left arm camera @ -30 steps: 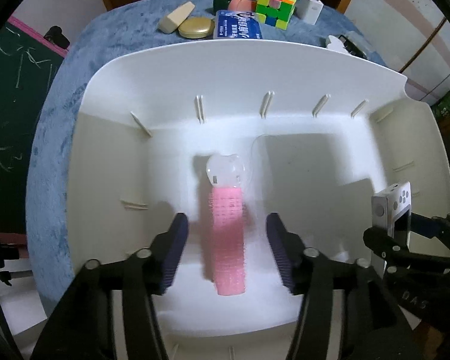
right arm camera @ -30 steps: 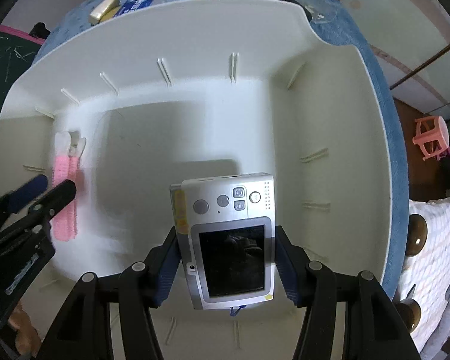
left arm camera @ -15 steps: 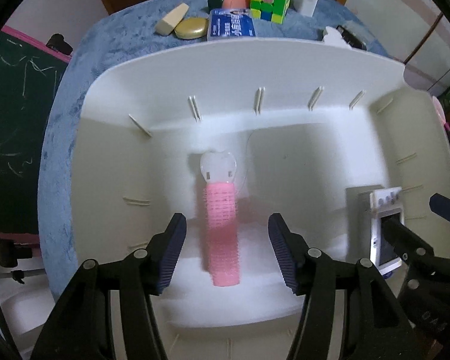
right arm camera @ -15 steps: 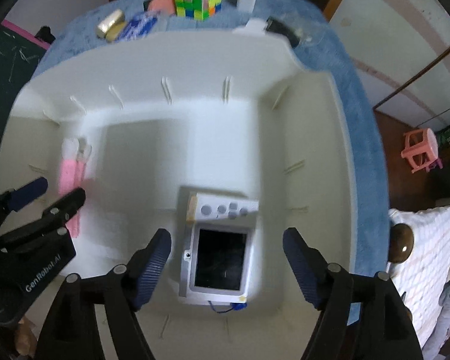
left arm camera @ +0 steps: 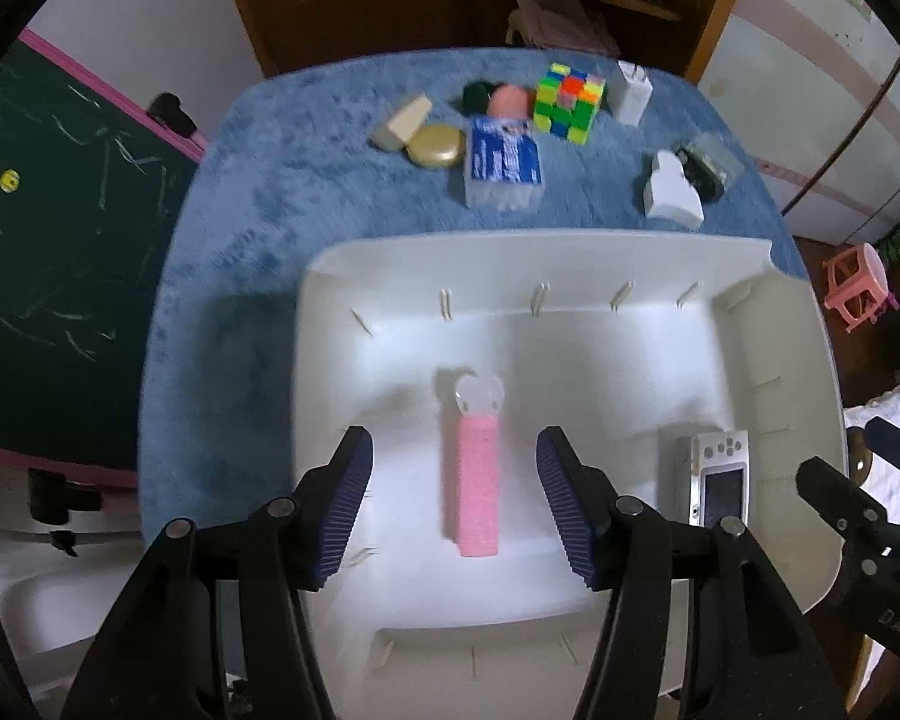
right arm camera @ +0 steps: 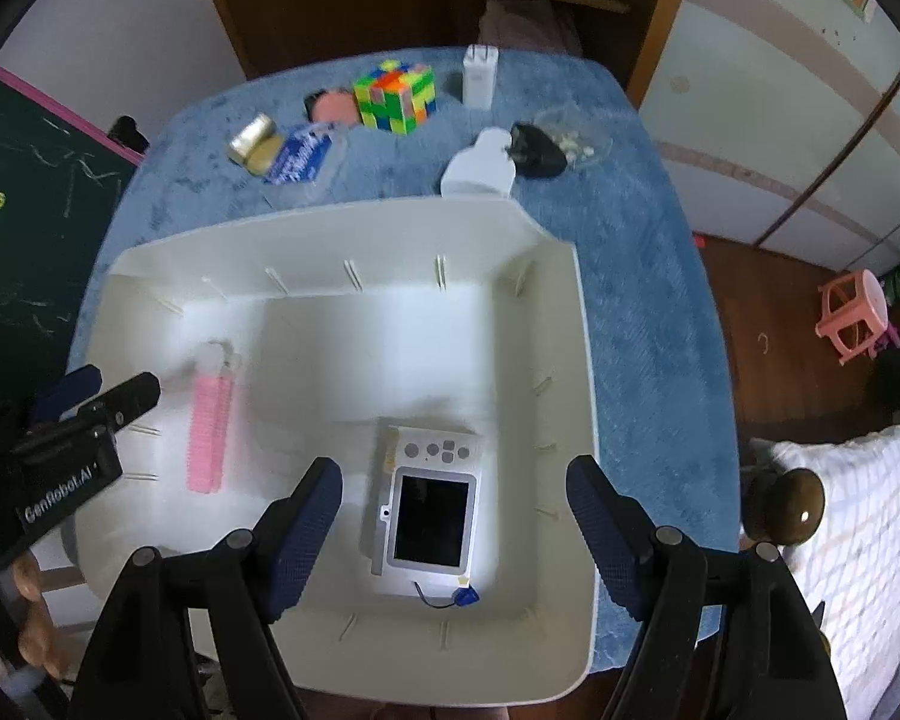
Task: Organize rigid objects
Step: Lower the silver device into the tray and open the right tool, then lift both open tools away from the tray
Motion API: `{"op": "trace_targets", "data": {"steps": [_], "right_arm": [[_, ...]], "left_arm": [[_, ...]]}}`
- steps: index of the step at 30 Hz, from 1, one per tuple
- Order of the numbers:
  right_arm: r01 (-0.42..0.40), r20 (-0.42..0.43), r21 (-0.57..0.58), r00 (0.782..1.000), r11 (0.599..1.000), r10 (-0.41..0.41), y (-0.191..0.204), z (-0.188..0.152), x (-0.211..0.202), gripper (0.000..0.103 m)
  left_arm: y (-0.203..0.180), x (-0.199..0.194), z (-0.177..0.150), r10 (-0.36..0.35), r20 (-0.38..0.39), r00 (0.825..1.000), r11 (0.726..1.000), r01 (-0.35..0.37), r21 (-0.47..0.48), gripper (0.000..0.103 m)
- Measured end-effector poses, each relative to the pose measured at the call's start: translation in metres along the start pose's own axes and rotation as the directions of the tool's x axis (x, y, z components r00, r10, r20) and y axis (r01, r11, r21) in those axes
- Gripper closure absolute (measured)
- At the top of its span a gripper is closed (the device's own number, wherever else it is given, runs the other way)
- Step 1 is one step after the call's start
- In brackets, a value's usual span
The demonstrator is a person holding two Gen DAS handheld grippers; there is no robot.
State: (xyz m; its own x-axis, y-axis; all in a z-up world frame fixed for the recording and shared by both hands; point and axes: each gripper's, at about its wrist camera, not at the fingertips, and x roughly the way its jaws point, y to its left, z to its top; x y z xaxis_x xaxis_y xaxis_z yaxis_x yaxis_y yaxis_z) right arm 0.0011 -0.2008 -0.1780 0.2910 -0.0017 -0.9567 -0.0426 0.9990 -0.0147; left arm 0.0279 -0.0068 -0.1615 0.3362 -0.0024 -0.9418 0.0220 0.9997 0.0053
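Note:
A white plastic bin (left arm camera: 570, 252) (right arm camera: 576, 360) sits on a blue-covered table. A pink hair roller (left arm camera: 479, 492) (right arm camera: 210, 432) lies in its left part. A silver camera (right arm camera: 429, 504) (left arm camera: 717, 480) lies screen-up in its right part. My left gripper (left arm camera: 455, 501) is open and empty, well above the roller. My right gripper (right arm camera: 456, 531) is open and empty, well above the camera. On the table behind the bin are a colour cube (left arm camera: 567, 102) (right arm camera: 396, 96), a blue box (left arm camera: 501, 165), a gold compact (left arm camera: 438, 145) and a white charger (left arm camera: 630, 93).
A white bottle (left arm camera: 669, 189) (right arm camera: 480, 171) and a black object (right arm camera: 537, 150) lie just behind the bin's far rim. A chalkboard (left arm camera: 60, 210) stands left of the table. A pink stool (right arm camera: 855, 315) is on the floor to the right.
My right gripper opened and let go of the camera, which now lies in the bin. Both grippers have risen and pulled back from the bin.

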Motion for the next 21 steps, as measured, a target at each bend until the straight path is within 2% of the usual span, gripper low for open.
{"op": "trace_targets", "data": {"steps": [6, 14, 21], "right_arm": [[-0.029, 0.060, -0.025, 0.998, 0.999, 0.030, -0.003, 0.002, -0.033, 0.025], [-0.070, 0.131, -0.064, 0.988, 0.995, 0.078, -0.017, 0.010, -0.077, 0.025], [-0.079, 0.191, -0.088, 0.977, 0.993, 0.094, -0.037, 0.028, -0.104, 0.025]], "left_arm": [[0.008, -0.027, 0.013, -0.027, 0.017, 0.999, 0.997, 0.029, -0.073, 0.042], [0.011, -0.077, 0.027, -0.008, 0.116, 0.993, 0.994, 0.020, -0.109, 0.042], [0.018, -0.122, 0.043, 0.038, 0.201, 0.979, 0.991, -0.011, -0.136, 0.042]]}}
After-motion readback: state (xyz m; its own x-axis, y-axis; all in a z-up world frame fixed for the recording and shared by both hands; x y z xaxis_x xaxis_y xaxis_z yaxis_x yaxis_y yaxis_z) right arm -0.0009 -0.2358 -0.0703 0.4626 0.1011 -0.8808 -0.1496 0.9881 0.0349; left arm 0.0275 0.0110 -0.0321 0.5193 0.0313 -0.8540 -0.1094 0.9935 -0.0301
